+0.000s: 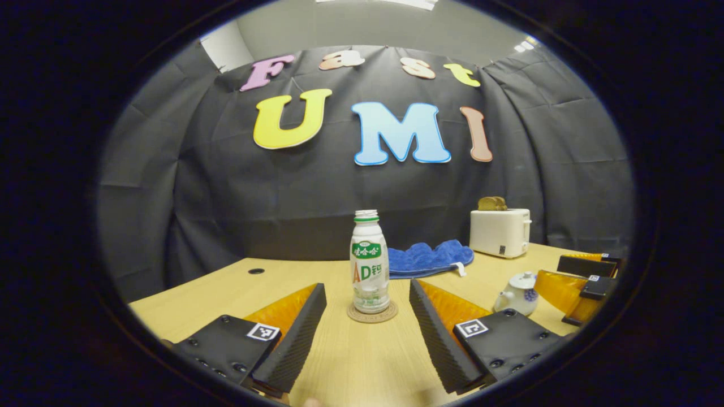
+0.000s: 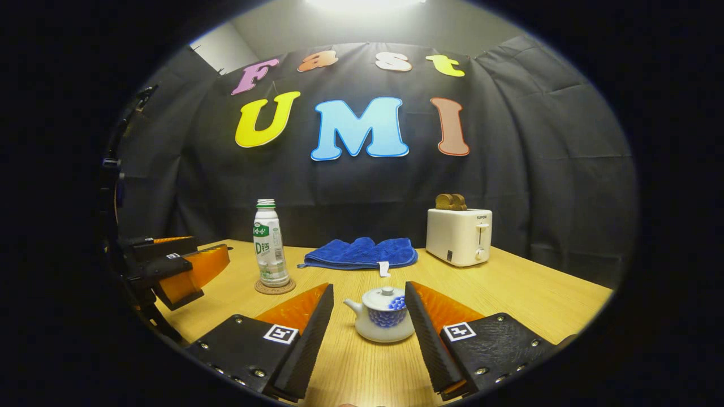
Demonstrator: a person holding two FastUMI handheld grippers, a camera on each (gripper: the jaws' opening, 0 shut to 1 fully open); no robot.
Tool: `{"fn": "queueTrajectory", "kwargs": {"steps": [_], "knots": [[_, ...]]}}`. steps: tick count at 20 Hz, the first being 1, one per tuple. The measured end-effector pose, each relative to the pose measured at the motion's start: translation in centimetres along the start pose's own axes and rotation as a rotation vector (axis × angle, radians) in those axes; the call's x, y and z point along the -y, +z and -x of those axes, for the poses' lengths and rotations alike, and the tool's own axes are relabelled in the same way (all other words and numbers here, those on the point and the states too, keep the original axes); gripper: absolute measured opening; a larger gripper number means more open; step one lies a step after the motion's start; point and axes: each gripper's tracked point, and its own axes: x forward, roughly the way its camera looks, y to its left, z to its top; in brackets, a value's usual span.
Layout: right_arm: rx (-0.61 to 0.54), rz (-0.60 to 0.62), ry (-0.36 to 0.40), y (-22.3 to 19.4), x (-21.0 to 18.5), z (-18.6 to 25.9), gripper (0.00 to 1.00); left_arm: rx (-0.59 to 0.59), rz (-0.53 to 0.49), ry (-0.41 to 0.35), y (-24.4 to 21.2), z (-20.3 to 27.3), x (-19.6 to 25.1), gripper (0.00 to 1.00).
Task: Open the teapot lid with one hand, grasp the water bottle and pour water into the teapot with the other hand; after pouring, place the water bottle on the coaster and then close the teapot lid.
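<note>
Wooden desk [image 2: 526,299] carries, from largest to smallest, a toaster [image 2: 459,236], a blue cloth [image 2: 362,252], the bottle [image 1: 370,265], the teapot [image 2: 384,322] and the coaster [image 1: 372,312]. Bottle stands upright on the coaster, cap on, straight ahead of the left tongs [image 1: 367,333], whose fingers are spread apart and clamp nothing. Teapot sits with its lid [image 2: 386,295] seated, spout to the left in the right gripper view, between the fingers of the right tongs [image 2: 369,333], which are likewise apart and touch nothing; whether they already flank the pot or lie short of it cannot be told.

Bottle on coaster and lid closed is the arrangement the task asks for at its close, yet it equally suits a stage before any pouring; the water level in the pot is hidden, so the stage stays unsettled.

For any lid grasp, the small knob is the target: centre both fingers on it, close gently and lift vertically so the pot does not slide. For any bottle grasp, take the body mid-height, squarely.
</note>
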Motion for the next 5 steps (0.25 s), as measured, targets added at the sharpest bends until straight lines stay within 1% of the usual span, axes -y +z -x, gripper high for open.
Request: {"fn": "queueTrajectory", "kwargs": {"steps": [5], "knots": [[0.000, 0.026, -0.004, -0.4, -0.8, 1.4, 0.78, 0.010, 0.013, -0.001, -0.6, 3.5, 1.3, 1.00]]}}
